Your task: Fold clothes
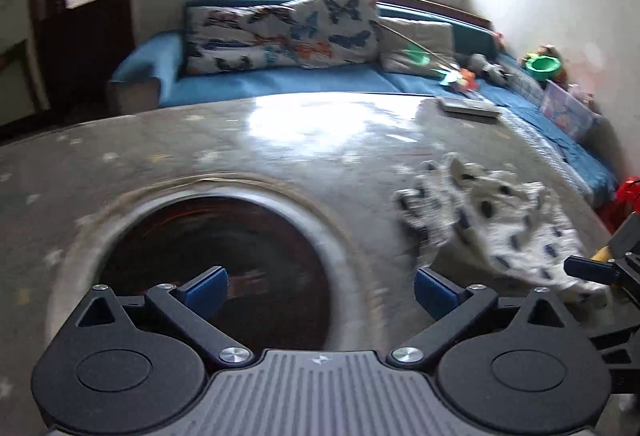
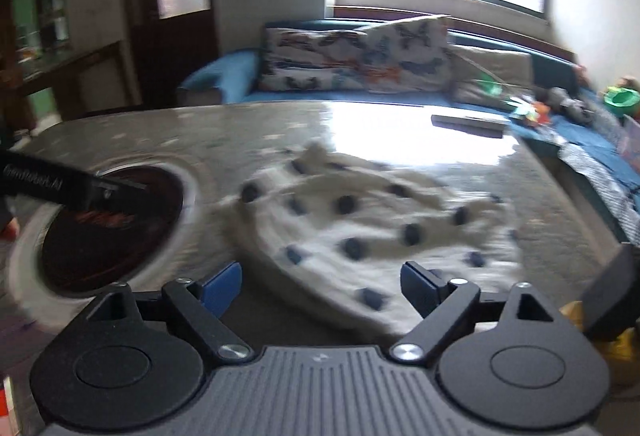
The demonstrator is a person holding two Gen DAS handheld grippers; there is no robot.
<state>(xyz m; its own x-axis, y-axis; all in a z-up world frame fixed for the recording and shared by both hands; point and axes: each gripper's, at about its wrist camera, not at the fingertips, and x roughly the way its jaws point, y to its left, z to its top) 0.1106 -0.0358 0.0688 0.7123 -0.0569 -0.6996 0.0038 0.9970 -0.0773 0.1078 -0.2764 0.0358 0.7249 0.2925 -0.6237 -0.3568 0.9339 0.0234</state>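
Garment [image 2: 360, 228], white w/ dark blue spots, lies in a loose rumpled heap on the table [image 2: 248, 132], toward its right edge and nearer the near edge than the far one. No crisp crease shows, though blur hides detail, so I can't tell if it's a partway fold or just bunched.

Right gripper [image 2: 322, 284] hovers right over the heap's near hem, jaws spread wide, nothing between them; prob. lined up there to take that hem. Left gripper [image 1: 320, 290] is likewise wide open and empty, sitting over the round dark inset [image 1: 216, 264] at the table's left-near part, cloth off to its right. That leaves each side its own lane.

Room: bare tabletop stretches to the far edge, good for spreading cloth flat. A flat book-like item [image 1: 468, 106] sits at the far-right corner, well apart. Right edge is close to the heap, so cloth could slip off there; the inset rim might snag fabric dragged left.
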